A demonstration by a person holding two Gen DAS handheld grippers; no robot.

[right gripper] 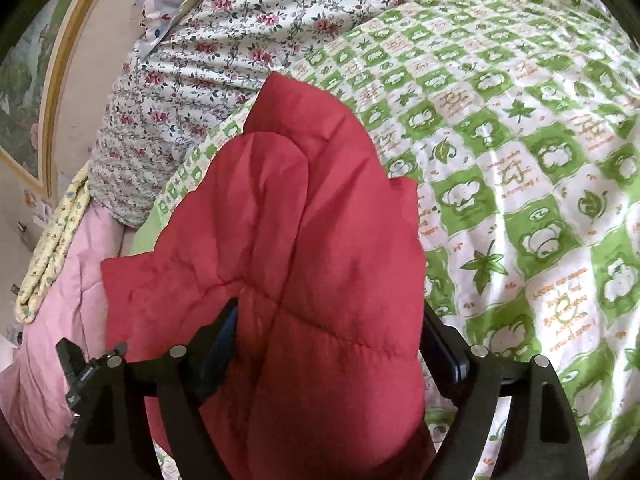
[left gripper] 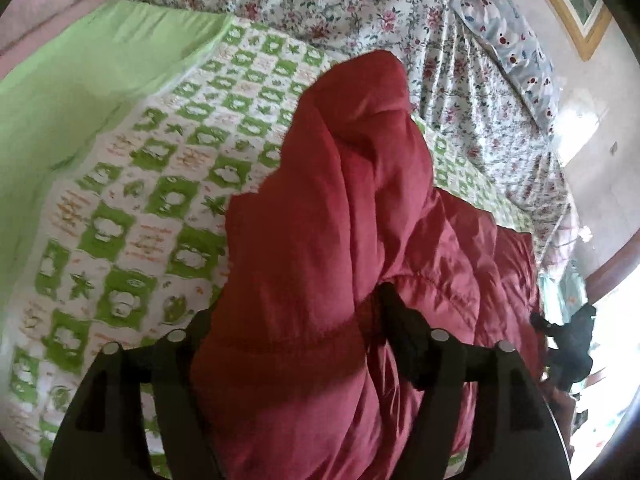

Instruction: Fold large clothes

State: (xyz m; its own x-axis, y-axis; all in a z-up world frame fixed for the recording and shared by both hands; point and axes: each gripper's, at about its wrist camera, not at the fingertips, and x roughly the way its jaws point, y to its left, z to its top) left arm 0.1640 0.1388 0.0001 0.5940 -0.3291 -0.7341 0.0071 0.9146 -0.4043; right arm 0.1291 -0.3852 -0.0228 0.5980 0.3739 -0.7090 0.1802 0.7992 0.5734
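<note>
A red quilted jacket [left gripper: 340, 208] lies bunched on a bed with a green-and-white patterned sheet [left gripper: 132, 184]. My left gripper [left gripper: 296, 332] is shut on a thick fold of the jacket, which fills the space between its black fingers [left gripper: 404, 340]. In the right wrist view the same jacket [right gripper: 304, 216] rises in a padded hump over the sheet [right gripper: 520, 168]. My right gripper [right gripper: 328, 336] is shut on another fold of it, its fingers [right gripper: 220, 340] pressed into the fabric. The jacket's lower parts are hidden behind both grippers.
A floral quilt [left gripper: 360, 4] and a bear-print pillow [left gripper: 516, 40] lie at the head of the bed. A pink blanket [right gripper: 52, 344] and a small yellow folded cloth [right gripper: 56, 240] sit at the bed's left side. A framed picture [right gripper: 36, 80] hangs on the wall.
</note>
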